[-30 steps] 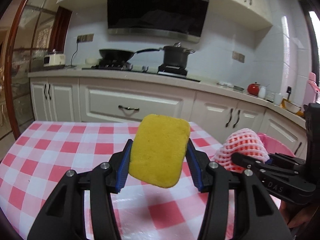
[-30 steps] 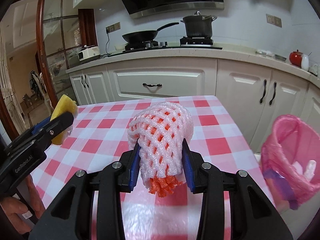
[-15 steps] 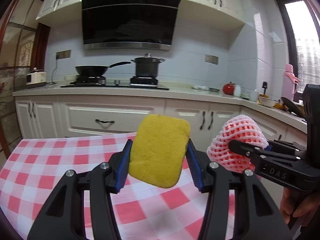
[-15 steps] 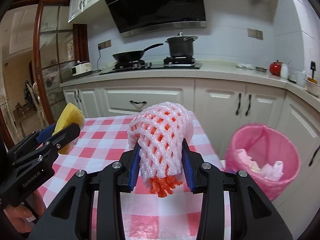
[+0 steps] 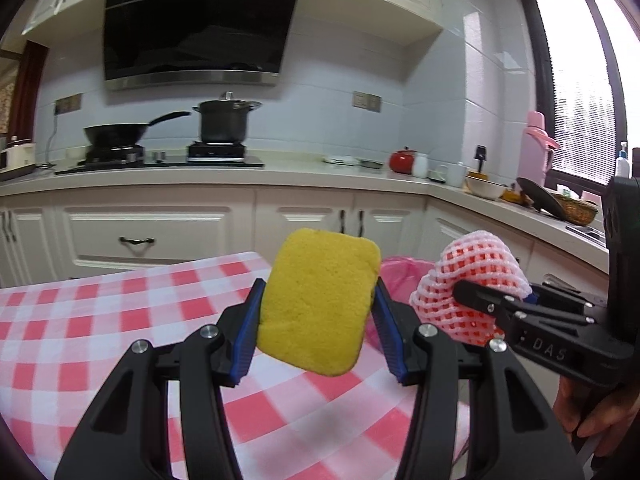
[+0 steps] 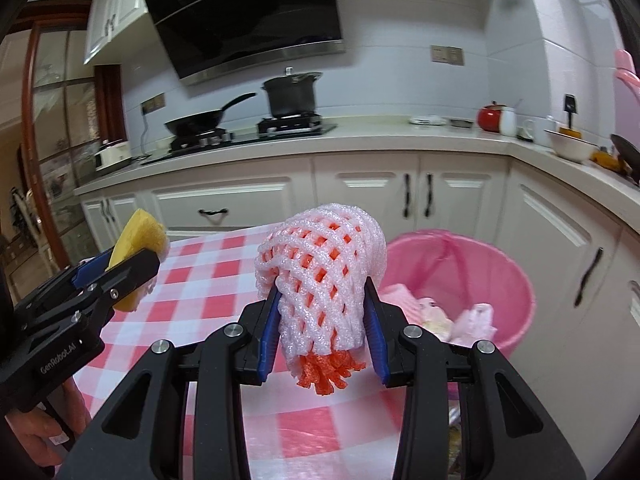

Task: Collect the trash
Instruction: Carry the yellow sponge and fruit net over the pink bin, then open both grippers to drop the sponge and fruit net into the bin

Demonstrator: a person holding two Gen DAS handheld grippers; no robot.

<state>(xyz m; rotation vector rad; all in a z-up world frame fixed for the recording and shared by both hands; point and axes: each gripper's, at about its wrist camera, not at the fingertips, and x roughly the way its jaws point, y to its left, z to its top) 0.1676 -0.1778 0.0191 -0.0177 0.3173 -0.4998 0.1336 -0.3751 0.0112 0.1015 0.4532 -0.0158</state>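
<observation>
My left gripper [image 5: 318, 326] is shut on a yellow sponge [image 5: 320, 300] and holds it above the red-and-white checked table [image 5: 100, 320]. My right gripper [image 6: 322, 320] is shut on a pink foam fruit net [image 6: 324, 272] with orange net inside, held above the table's right edge. The pink lined trash bin [image 6: 480, 264] stands on the floor just right of the table, with trash inside. In the left wrist view the foam net [image 5: 468, 276] and right gripper sit to the right, and the bin [image 5: 400, 268] peeks out behind the sponge. The sponge [image 6: 138, 240] shows at left in the right wrist view.
White kitchen cabinets [image 6: 420, 196] run behind the table and along the right. The counter holds a wok [image 5: 116, 132], a pot [image 5: 224, 120], a red kettle [image 5: 402, 160] and bowls. A window [image 5: 580, 92] is at the far right.
Both grippers have swung right toward the table's right edge, each holding its item. The pink bin has come closer and more central in the right wrist view.
</observation>
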